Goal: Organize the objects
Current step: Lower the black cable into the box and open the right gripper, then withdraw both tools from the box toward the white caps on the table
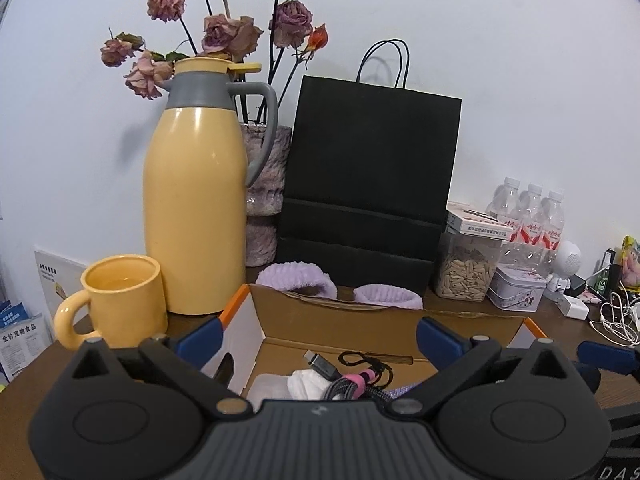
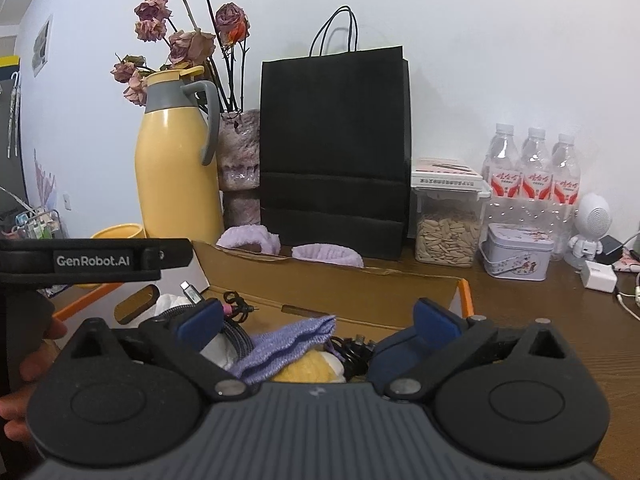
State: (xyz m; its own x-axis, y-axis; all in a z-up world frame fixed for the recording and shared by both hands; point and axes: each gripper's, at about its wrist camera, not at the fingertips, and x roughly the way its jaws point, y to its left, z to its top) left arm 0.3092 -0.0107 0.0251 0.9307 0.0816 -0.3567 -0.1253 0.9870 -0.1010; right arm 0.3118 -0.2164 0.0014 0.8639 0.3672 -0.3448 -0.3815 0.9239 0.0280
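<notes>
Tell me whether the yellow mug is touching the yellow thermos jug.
Cannot tell. In the left wrist view the yellow mug overlaps the yellow thermos jug, hiding any gap; the right wrist view shows only the mug's rim.

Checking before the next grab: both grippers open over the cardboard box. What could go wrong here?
1. The braided grey cable and thin black cord lie tangled in the open cardboard box; pulling one may drag the other.
2. The yellow ceramic mug holds liquid beside the left gripper; a sideways swing could spill it.
</notes>
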